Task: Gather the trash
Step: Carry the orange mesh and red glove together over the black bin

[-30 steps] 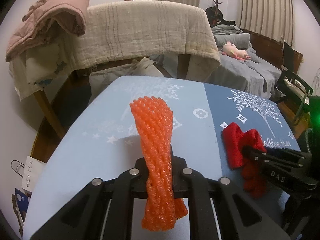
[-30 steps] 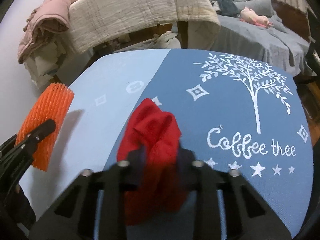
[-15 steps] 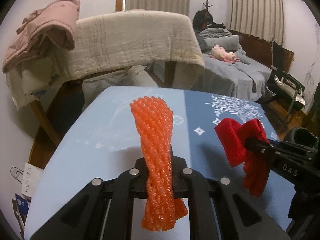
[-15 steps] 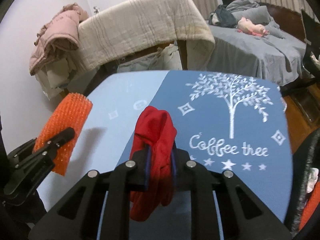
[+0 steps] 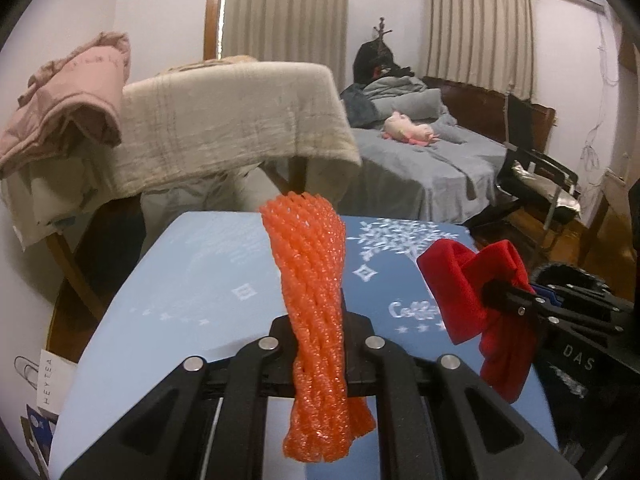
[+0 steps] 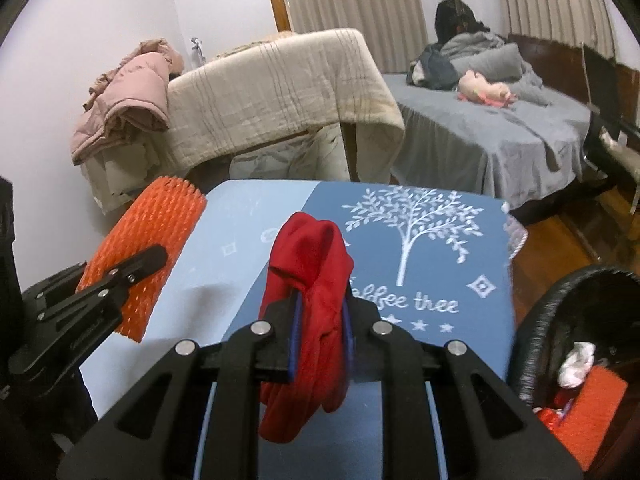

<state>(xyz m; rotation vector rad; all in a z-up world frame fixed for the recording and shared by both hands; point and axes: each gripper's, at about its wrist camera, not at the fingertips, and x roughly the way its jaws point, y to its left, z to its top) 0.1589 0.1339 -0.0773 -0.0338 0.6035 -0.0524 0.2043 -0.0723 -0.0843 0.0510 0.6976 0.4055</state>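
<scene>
A blue tree-printed tablecloth (image 6: 440, 248) fills mid-frame. The left gripper (image 5: 318, 328) pinches an orange foam mesh sleeve (image 5: 312, 280) at centre; the right gripper (image 6: 320, 320) pinches a crumpled red cloth (image 6: 308, 280). A black bin (image 6: 560, 320) sits lower right.

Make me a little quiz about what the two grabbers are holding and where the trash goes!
1. True or false: the left gripper pinches the orange foam net.
2. What colour is the cloth in the right gripper?
3. The black bin sits on which side of the table: A the left, B the right?

Key: 1 true. 2 red. 3 B.
</scene>
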